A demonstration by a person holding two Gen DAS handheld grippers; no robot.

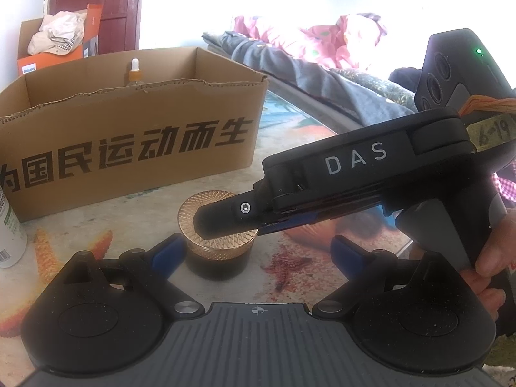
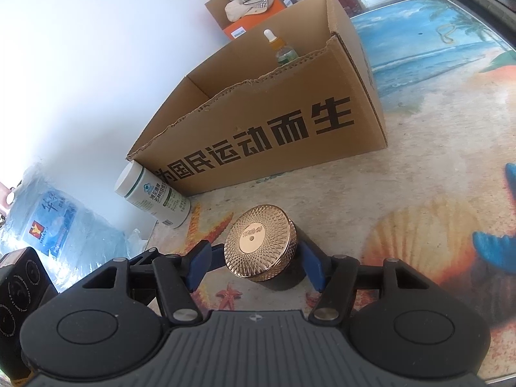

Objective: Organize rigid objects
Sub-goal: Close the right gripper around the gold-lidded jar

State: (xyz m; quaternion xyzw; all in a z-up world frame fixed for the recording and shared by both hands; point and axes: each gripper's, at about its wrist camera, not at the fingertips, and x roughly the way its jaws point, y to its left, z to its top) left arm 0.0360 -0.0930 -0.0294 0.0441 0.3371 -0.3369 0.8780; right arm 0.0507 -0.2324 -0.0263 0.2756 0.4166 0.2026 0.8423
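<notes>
Your right gripper (image 2: 259, 262) pinches gold-lidded jar (image 2: 261, 242) on tabletop (image 2: 419, 161), cardboard box (image 2: 258, 122) beyond. Your left gripper (image 1: 254, 251) spread, nothing between pads, same jar just ahead.

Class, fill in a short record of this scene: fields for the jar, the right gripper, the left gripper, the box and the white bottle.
jar: gold-lidded jar, upright on the table
right gripper: right gripper fingers flank the jar; contact unclear
left gripper: left gripper open, holding nothing
box: cardboard box with a dropper bottle inside
white bottle: white bottle beside the box's corner
</notes>
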